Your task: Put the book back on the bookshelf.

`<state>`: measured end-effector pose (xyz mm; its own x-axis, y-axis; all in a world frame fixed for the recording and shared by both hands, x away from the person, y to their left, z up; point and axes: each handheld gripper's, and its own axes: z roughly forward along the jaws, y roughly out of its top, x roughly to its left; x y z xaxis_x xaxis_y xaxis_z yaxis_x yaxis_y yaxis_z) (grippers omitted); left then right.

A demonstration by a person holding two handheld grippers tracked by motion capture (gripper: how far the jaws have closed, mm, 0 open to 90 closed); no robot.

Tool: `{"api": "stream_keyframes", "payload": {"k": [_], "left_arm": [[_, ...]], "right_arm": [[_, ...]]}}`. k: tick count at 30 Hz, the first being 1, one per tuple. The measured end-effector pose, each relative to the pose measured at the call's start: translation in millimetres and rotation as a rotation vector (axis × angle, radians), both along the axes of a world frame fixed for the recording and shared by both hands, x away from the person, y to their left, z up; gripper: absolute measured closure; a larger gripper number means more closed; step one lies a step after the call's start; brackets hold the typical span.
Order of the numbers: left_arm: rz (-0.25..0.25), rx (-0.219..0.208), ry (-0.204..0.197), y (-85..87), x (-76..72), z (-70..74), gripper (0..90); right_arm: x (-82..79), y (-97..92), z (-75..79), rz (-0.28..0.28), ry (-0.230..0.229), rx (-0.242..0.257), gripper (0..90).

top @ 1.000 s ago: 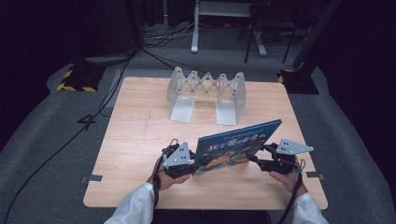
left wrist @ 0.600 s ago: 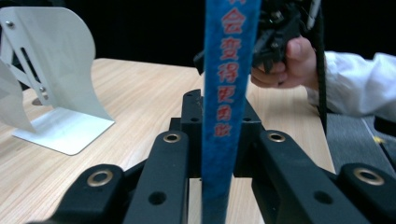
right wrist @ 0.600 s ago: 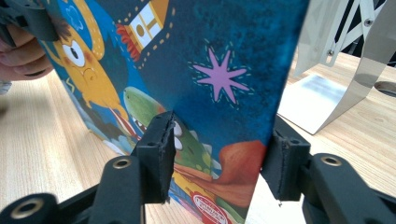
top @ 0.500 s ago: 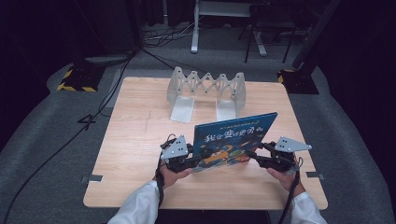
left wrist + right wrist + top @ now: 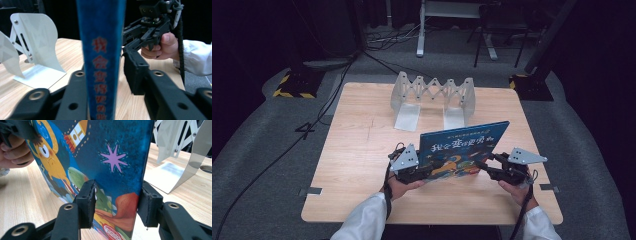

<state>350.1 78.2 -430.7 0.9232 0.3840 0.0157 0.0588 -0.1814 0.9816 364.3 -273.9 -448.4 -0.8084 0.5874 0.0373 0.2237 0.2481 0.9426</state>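
Picture book (image 5: 463,149): blue illustrated cover, standing on edge over the near half of the desk (image 5: 357,150), lifted between both grippers.
Left gripper (image 5: 414,172): at the book's left end, spine running up between its fingers (image 5: 75,100); fingers closed on the spine.
Right gripper (image 5: 492,170): at the book's right end, fingers (image 5: 86,202) either side of the cover edge, holding it.
Hands: white sleeves (image 5: 362,225) enter from the near edge.
Expanding book rack (image 5: 434,97): white metal, farther back on the desk, nothing in it.

2 black grippers, left (image 5: 424,171) & right (image 5: 487,167), w/ grey 3-cornered plates, trailing black cables; white sleeves.
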Motion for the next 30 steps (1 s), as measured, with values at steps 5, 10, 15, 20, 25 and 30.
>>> {"api": "stream_keyframes", "payload": {"k": [5,10,15,20,25,30], "left_arm": [[-0.010,0.003,0.008,-0.9,1.1,-1.0,73.2],[-0.033,-0.008,0.003,-1.1,-0.2,-4.0,78.4],[-0.040,0.004,0.022,-1.5,3.0,-12.1,79.9],[-0.034,-0.002,0.021,-0.4,7.1,-15.6,80.4],[-0.005,-0.005,0.026,-1.8,6.8,-16.2,80.9],[0.023,0.002,0.000,-2.8,6.4,-13.7,81.9]], "right_arm": [[0.6,0.4,-1.6,-0.011,0.012,-0.012,50.5],[-3.0,-5.7,-6.0,-0.082,0.021,-0.054,43.0],[-9.8,-25.7,-15.5,-0.142,0.053,-0.090,41.7],[-12.0,-42.9,-29.2,-0.183,0.099,-0.115,41.8],[-13.4,-51.9,-38.0,-0.195,0.134,-0.116,42.0],[-11.4,-49.8,-42.2,-0.202,0.144,-0.113,42.4]]}}
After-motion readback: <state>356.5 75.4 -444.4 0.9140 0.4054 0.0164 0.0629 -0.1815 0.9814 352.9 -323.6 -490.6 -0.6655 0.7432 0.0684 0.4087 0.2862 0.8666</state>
